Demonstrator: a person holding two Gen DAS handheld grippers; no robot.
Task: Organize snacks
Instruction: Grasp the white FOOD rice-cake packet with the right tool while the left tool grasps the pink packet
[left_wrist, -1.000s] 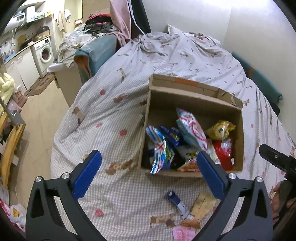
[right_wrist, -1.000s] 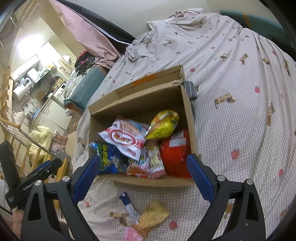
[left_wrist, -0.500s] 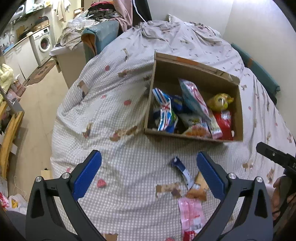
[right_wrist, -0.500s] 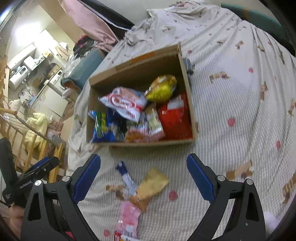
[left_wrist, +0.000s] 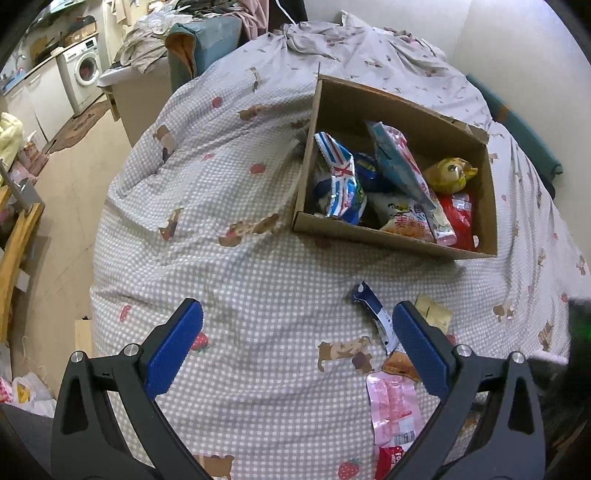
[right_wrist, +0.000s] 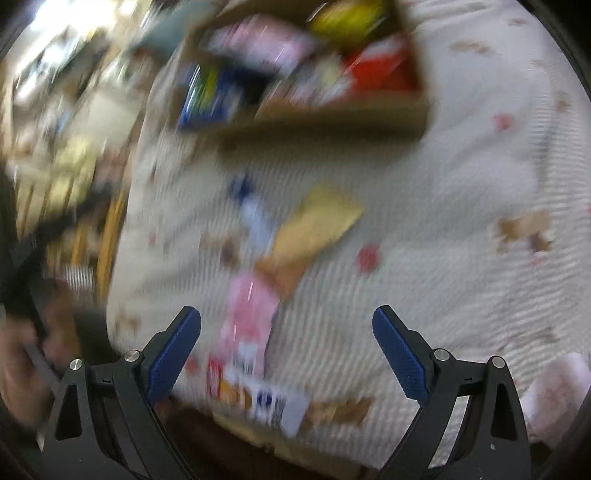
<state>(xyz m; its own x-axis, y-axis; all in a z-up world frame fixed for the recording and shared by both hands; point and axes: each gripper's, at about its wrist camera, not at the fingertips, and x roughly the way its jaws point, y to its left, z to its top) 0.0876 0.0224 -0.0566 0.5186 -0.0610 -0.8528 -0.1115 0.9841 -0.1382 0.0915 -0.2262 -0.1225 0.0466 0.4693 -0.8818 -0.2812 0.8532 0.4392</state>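
A cardboard box (left_wrist: 391, 236) holding several snack bags sits on the checked bedspread (left_wrist: 258, 280); it shows blurred in the right wrist view (right_wrist: 332, 114). Loose on the bedspread near me lie a blue-and-white stick pack (left_wrist: 373, 314), a tan packet (left_wrist: 434, 317) and a pink packet (left_wrist: 393, 406); the right wrist view shows the tan packet (right_wrist: 317, 221) and the pink packet (right_wrist: 247, 310) blurred. My left gripper (left_wrist: 297, 328) is open and empty above the bedspread, left of the loose packets. My right gripper (right_wrist: 286, 332) is open and empty above the pink packet.
The bed's left edge drops to the floor (left_wrist: 70, 192). A washing machine (left_wrist: 83, 74) and a cluttered counter stand far left. Crumpled bedding (left_wrist: 354, 40) lies beyond the box. A white barcoded pack (right_wrist: 273, 402) lies at the near edge.
Both grippers have pulled back from the box toward the near end of the bed and the loose packets. The right wrist view is now motion-blurred. Both stay open.
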